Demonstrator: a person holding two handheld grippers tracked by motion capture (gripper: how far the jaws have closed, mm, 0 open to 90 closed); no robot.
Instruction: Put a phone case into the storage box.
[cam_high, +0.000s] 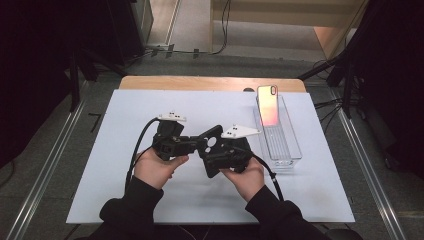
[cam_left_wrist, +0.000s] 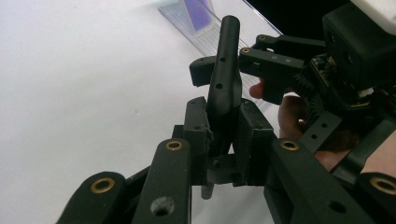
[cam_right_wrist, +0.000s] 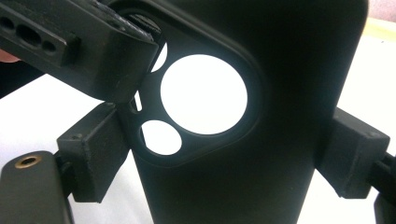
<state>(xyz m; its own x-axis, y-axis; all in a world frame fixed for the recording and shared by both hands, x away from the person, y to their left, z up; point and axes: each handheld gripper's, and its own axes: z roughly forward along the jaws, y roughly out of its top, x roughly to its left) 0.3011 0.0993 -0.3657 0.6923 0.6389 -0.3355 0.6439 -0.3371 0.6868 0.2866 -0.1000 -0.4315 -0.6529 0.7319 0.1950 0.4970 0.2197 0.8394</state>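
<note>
**Two grippers share one black phone case above the white mat**

In the high view, a person in dark sleeves works at the centre of the frame, with a gripper in each hand and the two tools meeting nose to nose. Between them is a black phone case (cam_high: 210, 150), held up off the white mat (cam_high: 115, 165) and tilted, its camera cut-out toward the upper end.

The left gripper (cam_high: 192, 145) comes in from the left of centre. In the left gripper view its jaws are drawn in close and pinch the thin edge of the case (cam_left_wrist: 225, 79), which rises edge-on from between the pads toward the top of that picture. The grip looks tight, with the pads pressed on both faces.

The right gripper (cam_high: 212, 156) comes in from the right of centre, its grey three-cornered plate showing pale above it. In the right gripper view the case (cam_right_wrist: 261, 154) spans most of the frame, flat face toward the camera, with one large round opening and a smaller one below it inside the cut-out. The right gripper's jaws stand wide, one pad (cam_right_wrist: 95, 151) at the left edge of the case and one at the right edge, both touching it across its width. The left gripper's jaw reaches in from the upper left of that picture and bites the case beside the cut-out.

At the right of the high view, well apart from the hands, a clear plastic tray (cam_high: 285, 150) lies on the mat. A phone (cam_high: 268, 106) stands propped in its far end, glowing pinkish.
</note>
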